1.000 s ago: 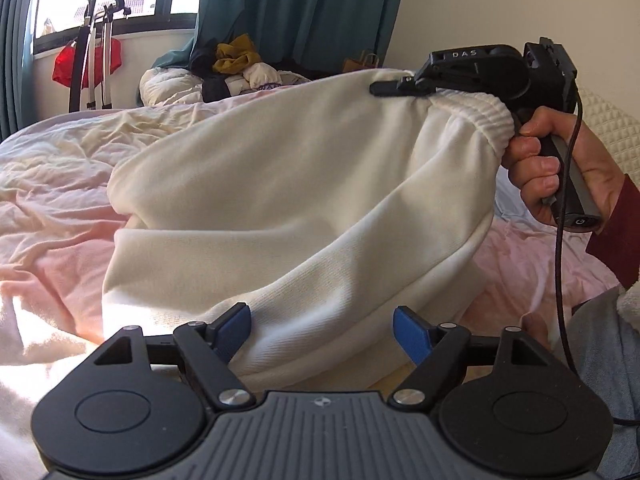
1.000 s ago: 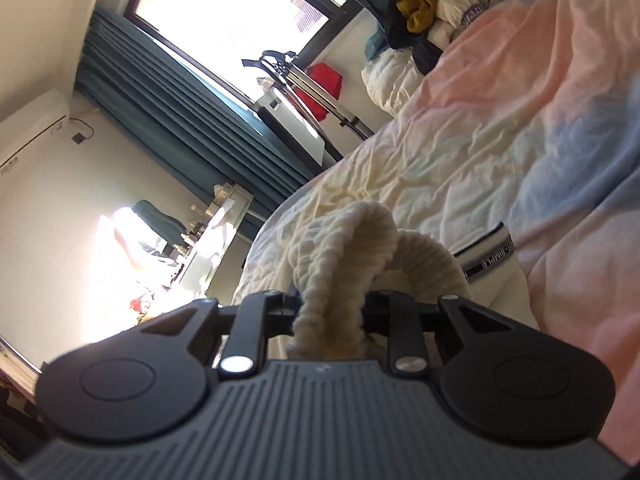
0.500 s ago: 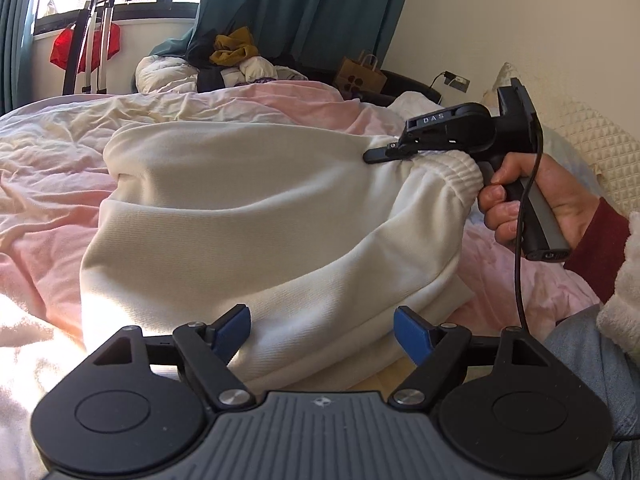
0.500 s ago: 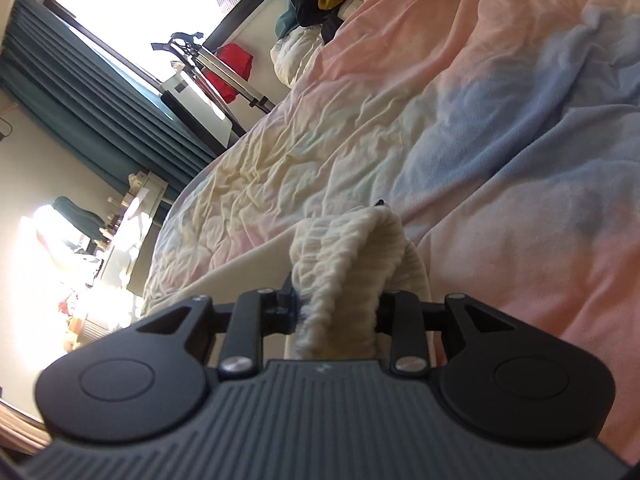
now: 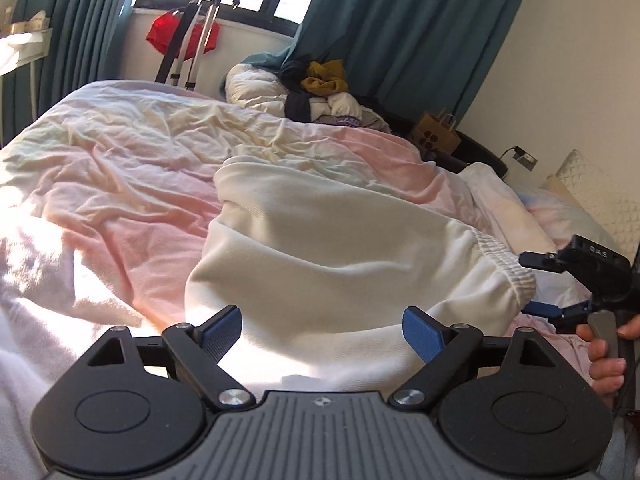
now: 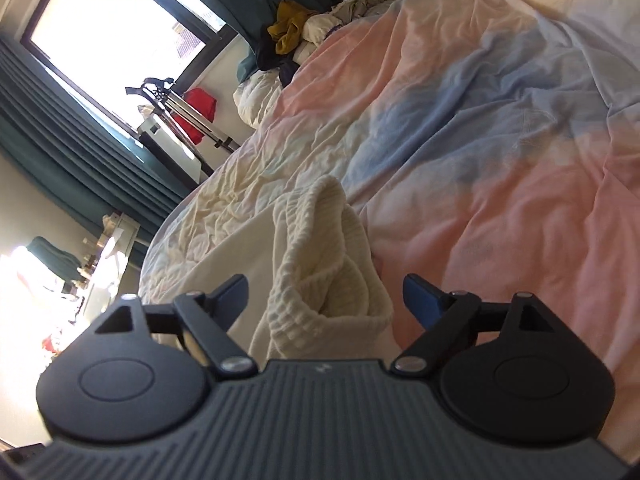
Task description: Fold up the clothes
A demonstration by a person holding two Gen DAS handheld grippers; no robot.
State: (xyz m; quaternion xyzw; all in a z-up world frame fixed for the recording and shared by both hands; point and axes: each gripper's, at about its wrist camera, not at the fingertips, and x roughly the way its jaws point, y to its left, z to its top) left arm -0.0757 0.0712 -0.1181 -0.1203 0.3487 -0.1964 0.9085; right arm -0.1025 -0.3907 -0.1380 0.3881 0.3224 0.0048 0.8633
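Note:
A cream sweat garment (image 5: 328, 248) lies folded over on the bed, its ribbed elastic band (image 5: 508, 268) at the right. My left gripper (image 5: 322, 330) is open, its blue pads either side of the garment's near edge. My right gripper (image 5: 532, 284) is open beside the ribbed band. In the right wrist view the right gripper (image 6: 324, 294) is open with the bunched ribbed band (image 6: 324, 256) lying loose between its fingers.
The bed (image 5: 120, 184) has a crumpled pink, cream and blue cover. A heap of clothes (image 5: 320, 92) lies at the far end under teal curtains. A metal stand (image 5: 192, 40) with a red item is by the window. A pillow (image 5: 592, 188) is at the right.
My right gripper lowered the ribbed band to the bed and opened, letting it go. The garment dropped from a raised drape to lying flat. The left gripper stayed open.

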